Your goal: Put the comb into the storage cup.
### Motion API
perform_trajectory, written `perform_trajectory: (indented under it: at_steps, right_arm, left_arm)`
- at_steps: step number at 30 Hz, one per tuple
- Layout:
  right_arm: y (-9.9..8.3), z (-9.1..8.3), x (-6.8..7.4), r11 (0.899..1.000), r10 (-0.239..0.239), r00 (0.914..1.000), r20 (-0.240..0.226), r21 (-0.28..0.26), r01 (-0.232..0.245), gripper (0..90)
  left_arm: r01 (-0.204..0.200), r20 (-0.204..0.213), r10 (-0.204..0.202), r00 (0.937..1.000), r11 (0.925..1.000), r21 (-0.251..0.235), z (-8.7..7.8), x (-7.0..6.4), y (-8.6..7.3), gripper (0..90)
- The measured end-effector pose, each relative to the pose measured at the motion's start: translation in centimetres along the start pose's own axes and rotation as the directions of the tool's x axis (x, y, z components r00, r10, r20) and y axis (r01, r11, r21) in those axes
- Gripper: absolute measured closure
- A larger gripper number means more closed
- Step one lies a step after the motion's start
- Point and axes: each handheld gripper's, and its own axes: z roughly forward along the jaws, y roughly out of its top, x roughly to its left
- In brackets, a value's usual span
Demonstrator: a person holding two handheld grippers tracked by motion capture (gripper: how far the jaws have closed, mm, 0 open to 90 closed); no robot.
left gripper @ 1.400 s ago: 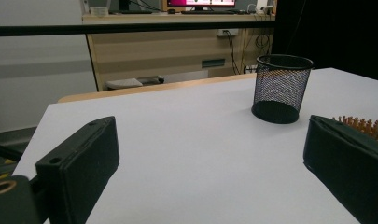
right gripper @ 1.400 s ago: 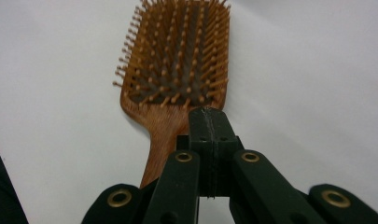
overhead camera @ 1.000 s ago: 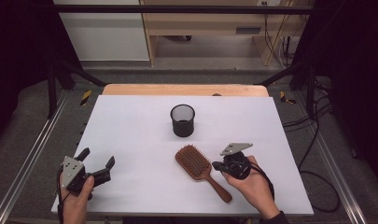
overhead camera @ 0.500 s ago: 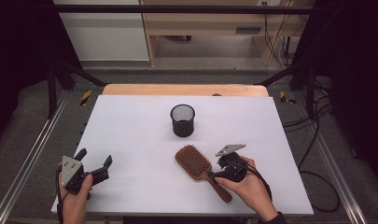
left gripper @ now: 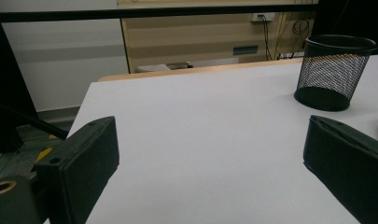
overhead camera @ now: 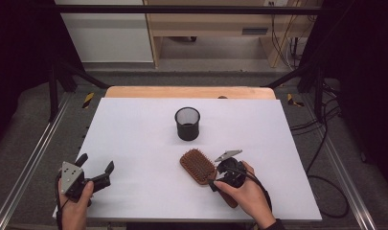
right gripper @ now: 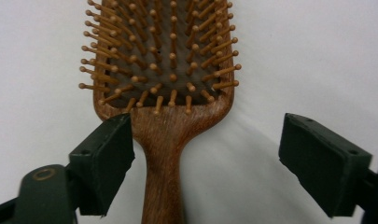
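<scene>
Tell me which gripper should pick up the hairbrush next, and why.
Right. The right gripper already has its open jaws on either side of the hairbrush handle. The left gripper sits open at the table's near left corner, far from the brush.

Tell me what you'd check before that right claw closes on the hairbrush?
1. Right gripper jaws open: ok.
2. Hairbrush handle between the jaws: ok, though nearer one jaw, not centred.
3. Brush lying flat on the table, bristles up: ok.
4. Mesh cup upright, apart from the brush: ok.
5. Left gripper open, away from the brush: ok.
6. Jaws low enough to grip: cannot tell.
</scene>
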Motion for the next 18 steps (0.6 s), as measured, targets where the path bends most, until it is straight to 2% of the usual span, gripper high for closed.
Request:
perform_trajectory:
  at_steps: [2, 3, 8, 12, 15, 18]
  right_arm:
    - [0.0, 0.1, -0.1, 1.0, -0.004, 1.0, -0.008, 0.004, 0.004, 26.0]
    - [0.0, 0.2, -0.1, 1.0, 0.003, 0.9996, -0.029, 0.009, -0.003, 30.9]
    - [0.1, 0.1, 0.1, 1.0, -0.003, 0.9984, -0.057, 0.003, 0.003, 39.2]
    - [0.2, 0.0, 0.5, 1.0, -0.013, 0.9983, -0.057, 0.003, 0.013, 44.2]
    - [0.3, 0.0, 0.6, 1.0, -0.017, 0.9982, -0.057, 0.004, 0.017, 46.3]
    - [0.4, 0.0, 0.9, 1.0, -0.019, 0.9982, -0.056, 0.009, 0.019, 50.5]
  left_arm:
    - [0.002, -0.006, -0.002, 1.0, 1.0, -0.004, 0.0, 0.0, 0.1, 3.5]
    - [0.001, -0.006, -0.001, 1.0, 1.0, -0.005, 0.0, 0.0, 0.1, 3.6]
    - [-0.013, 0.007, 0.013, 0.9999, 0.9999, 0.002, 0.2, -0.4, 0.1, 3.6]
    - [-0.019, 0.018, 0.019, 0.9997, 0.9998, -0.005, 0.1, -0.6, 0.3, 3.7]
    - [-0.019, 0.011, 0.019, 0.9998, 0.9998, 0.001, 0.1, -0.5, 0.3, 3.8]
    - [-0.003, 0.01, 0.003, 0.9999, 1.0, -0.007, -0.1, -0.5, 0.5, 4.0]
